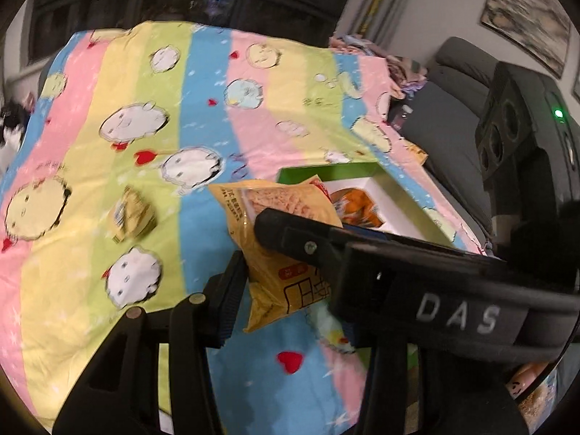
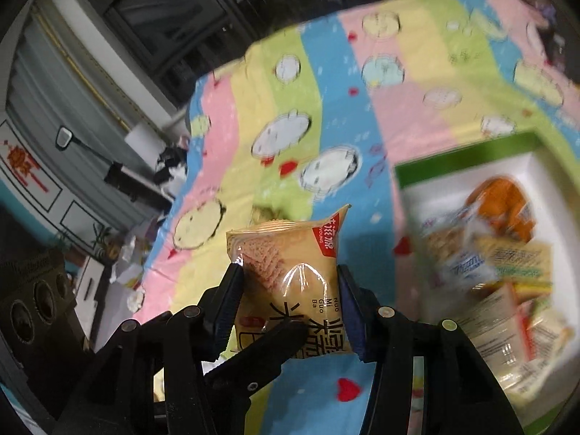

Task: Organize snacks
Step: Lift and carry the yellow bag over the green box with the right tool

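A yellow rice-cracker packet [image 2: 286, 275] stands upright between the fingers of the right gripper [image 2: 290, 290], its long axis running along the fingers and its crimped top edge pointing away from the camera, towards the far side of the striped cartoon bedsheet [image 2: 326, 83]. The two pads press on its left and right edges, so the claw is narrowed onto the packet and holding it clear of the sheet. The wrapper is glossy tan-yellow, with a clear window showing ridged pale crackers, a red corner tab at upper right, and dark Chinese characters with the letters "Nuo Mi Guo Ba" on the lower half.

In the left wrist view another yellow snack packet [image 1: 275, 253], or possibly the same one, sits between the left gripper [image 1: 290, 264] fingers; a black bar marked "DAS" [image 1: 456, 315] crosses in front, so I cannot tell how wide that claw stands.

A green-rimmed white box [image 2: 409, 177] lies on the sheet just right of the held packet and holds a blurred heap of packets [image 2: 500, 246], one of them orange. A small yellow-green packet [image 1: 132, 215] lies on the sheet to the left of the box, well apart from it.
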A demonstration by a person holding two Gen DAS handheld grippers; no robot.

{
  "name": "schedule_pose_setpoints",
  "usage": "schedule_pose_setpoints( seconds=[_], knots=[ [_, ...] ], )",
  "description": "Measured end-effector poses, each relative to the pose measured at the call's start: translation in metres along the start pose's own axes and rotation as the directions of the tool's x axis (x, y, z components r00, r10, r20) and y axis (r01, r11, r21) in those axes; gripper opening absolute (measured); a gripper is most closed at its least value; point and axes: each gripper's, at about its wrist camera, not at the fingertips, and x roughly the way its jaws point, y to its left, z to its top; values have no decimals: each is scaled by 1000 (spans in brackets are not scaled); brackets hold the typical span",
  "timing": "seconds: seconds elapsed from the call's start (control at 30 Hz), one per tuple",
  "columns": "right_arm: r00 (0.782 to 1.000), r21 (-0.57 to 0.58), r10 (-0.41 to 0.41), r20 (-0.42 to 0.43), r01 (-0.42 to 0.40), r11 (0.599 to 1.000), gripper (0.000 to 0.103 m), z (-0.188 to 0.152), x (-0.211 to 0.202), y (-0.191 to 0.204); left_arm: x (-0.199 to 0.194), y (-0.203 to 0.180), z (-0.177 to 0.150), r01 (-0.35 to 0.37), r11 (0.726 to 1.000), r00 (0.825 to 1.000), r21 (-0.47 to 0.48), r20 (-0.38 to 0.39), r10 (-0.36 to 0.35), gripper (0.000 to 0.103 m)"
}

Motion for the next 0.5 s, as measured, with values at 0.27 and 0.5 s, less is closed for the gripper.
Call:
schedule_pose_setpoints(
  seconds=[0.27,0.5],
  knots=[
    [993,44,-39,112,34,998,54,9,-40,-40,24,-50,16,37,995,999,93,11,-38,46],
    [984,138,-132,118,116,984,54,11,-43,-83,66,-78,20,83,989,996,125,-42,-79,46]
  ],
)
